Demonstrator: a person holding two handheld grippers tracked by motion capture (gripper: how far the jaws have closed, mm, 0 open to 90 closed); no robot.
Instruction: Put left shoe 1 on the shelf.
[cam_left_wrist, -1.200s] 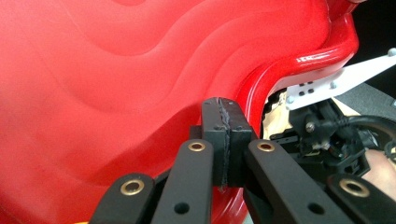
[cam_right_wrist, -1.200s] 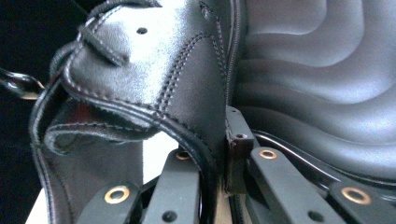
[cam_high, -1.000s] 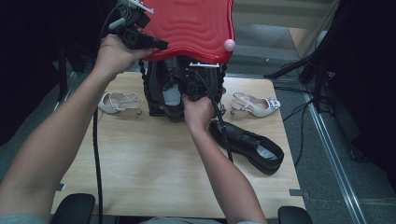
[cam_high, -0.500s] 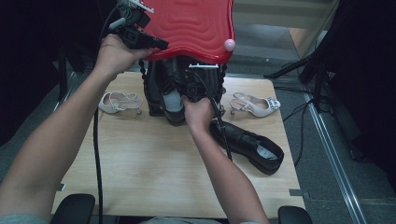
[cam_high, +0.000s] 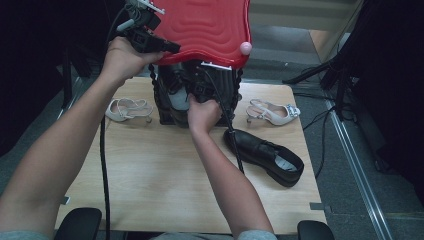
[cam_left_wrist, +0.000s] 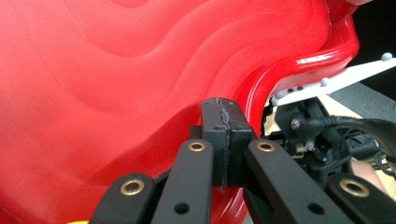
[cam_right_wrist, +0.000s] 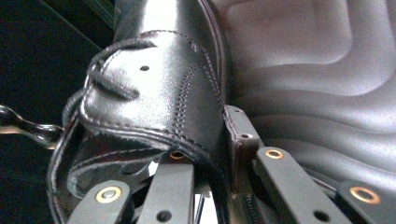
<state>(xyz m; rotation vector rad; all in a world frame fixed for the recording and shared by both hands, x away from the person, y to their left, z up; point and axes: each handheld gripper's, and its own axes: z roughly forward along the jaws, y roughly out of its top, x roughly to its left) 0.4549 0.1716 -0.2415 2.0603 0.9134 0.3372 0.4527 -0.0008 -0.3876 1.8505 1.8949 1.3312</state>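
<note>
A glossy red wavy lid (cam_high: 200, 25) stands raised over a black case (cam_high: 164, 107) at the table's far side. My left gripper (cam_high: 167, 47) sits at the lid's left rim. In the left gripper view its pads (cam_left_wrist: 223, 140) meet flat against the red lid (cam_left_wrist: 116, 70), and I see nothing between them. My right gripper (cam_high: 202, 90) reaches into the case. Its jaws have just been closing and now clamp the upper of a black leather shoe (cam_right_wrist: 154, 93), with my right gripper (cam_right_wrist: 208, 149) around the leather. The left pad is hidden behind the shoe.
A second black shoe (cam_high: 265, 156) lies on the wooden table (cam_high: 150, 180) to the right of my right forearm. Two beige heeled sandals flank the case, one on the left (cam_high: 127, 110) and one on the right (cam_high: 272, 112). The lid's grey underside (cam_right_wrist: 317, 70) hangs close above the right gripper.
The right hand has shifted slightly inside the case. The left hand and the raised lid have stayed put.
</note>
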